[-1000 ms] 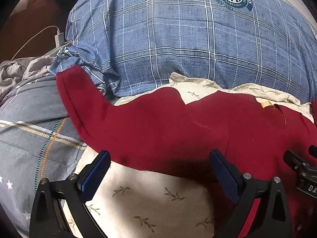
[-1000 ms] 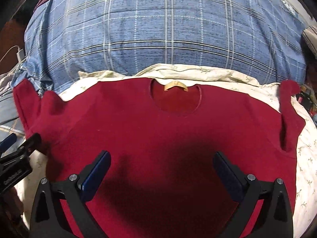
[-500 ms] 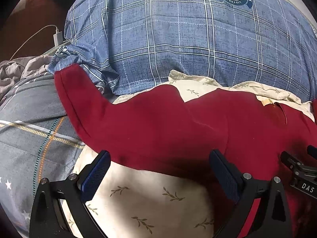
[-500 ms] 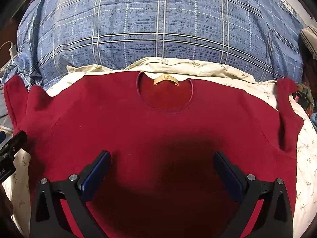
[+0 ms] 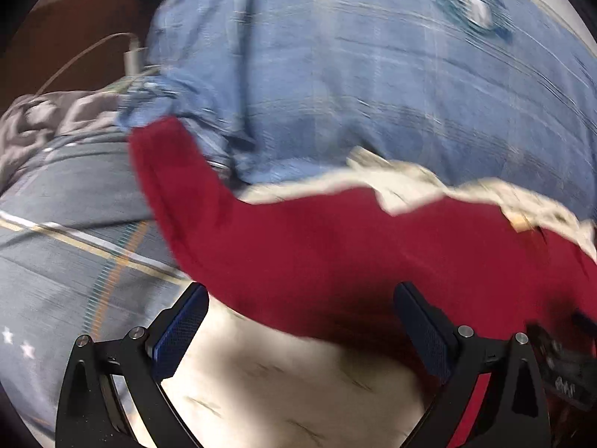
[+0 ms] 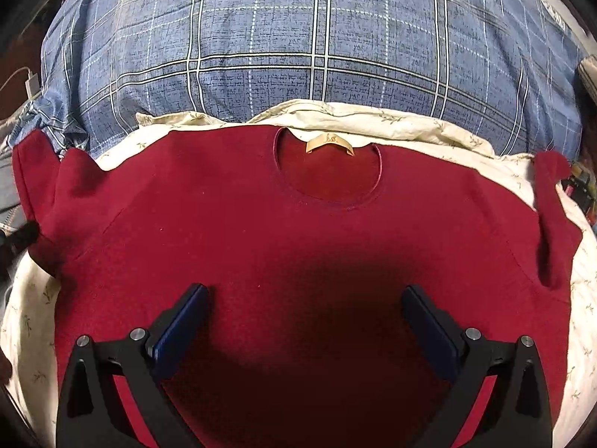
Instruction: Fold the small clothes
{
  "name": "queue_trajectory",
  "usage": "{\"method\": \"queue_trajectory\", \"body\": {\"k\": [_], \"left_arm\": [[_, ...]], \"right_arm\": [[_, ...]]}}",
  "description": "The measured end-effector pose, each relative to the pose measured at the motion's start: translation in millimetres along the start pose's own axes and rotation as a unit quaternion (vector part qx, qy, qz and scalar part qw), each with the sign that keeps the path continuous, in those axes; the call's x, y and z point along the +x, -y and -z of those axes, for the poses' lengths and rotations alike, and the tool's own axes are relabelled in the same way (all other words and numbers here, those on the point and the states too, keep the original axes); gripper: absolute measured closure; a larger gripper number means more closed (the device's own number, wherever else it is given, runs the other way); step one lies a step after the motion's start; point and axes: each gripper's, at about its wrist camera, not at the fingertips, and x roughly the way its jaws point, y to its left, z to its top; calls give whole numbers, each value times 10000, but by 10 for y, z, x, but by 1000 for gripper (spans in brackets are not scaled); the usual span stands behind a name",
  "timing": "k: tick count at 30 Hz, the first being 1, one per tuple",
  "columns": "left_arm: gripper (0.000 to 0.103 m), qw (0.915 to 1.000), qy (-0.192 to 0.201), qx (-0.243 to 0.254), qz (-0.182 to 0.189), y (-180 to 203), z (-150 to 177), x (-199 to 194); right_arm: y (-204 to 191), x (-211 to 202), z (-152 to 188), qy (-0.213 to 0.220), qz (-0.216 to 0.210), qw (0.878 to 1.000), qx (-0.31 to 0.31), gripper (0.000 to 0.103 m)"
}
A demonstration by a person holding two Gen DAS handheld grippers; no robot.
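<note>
A dark red shirt [image 6: 298,239] lies flat, front up, on a cream leaf-print cloth [image 6: 373,119], its round neckline and tan label [image 6: 329,144] at the far side. Its left sleeve [image 5: 179,186] reaches out onto grey bedding; its right sleeve [image 6: 556,216] is folded over. My right gripper [image 6: 304,315] is open and empty, hovering over the shirt's middle. My left gripper [image 5: 298,317] is open and empty over the shirt's left edge below the sleeve; that view is motion-blurred. The right gripper's tip [image 5: 559,366] shows at the lower right of the left wrist view.
A large blue plaid pillow [image 6: 309,44] lies just beyond the shirt. Grey patterned bedding [image 5: 67,246] lies to the left, with a white charger and cable [image 5: 130,56] near the pillow's corner. Dark clutter [image 6: 578,190] sits at the right edge.
The right gripper has moved forward and slightly left over the shirt. The left gripper's view has shifted and blurred, showing it in motion. Both stay open; the shirt has not moved.
</note>
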Motion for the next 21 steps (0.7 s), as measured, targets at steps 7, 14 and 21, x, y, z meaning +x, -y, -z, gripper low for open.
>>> {"method": "queue_trajectory", "body": {"k": [7,14,21], "left_arm": [[6,9882,182,-353,-1479,-524,-572,318],[21,9679,-168,-348,-2485,-800,-1001,1000],[93,9742,-293,304,-2217,-681,-1090,1440]], "right_arm": [[39,-1,16,3,-177,9998,92,0],[61,31,0,-56,-295,9995,109,0],[54,38,2,-46,-295,9995,95,0]]}}
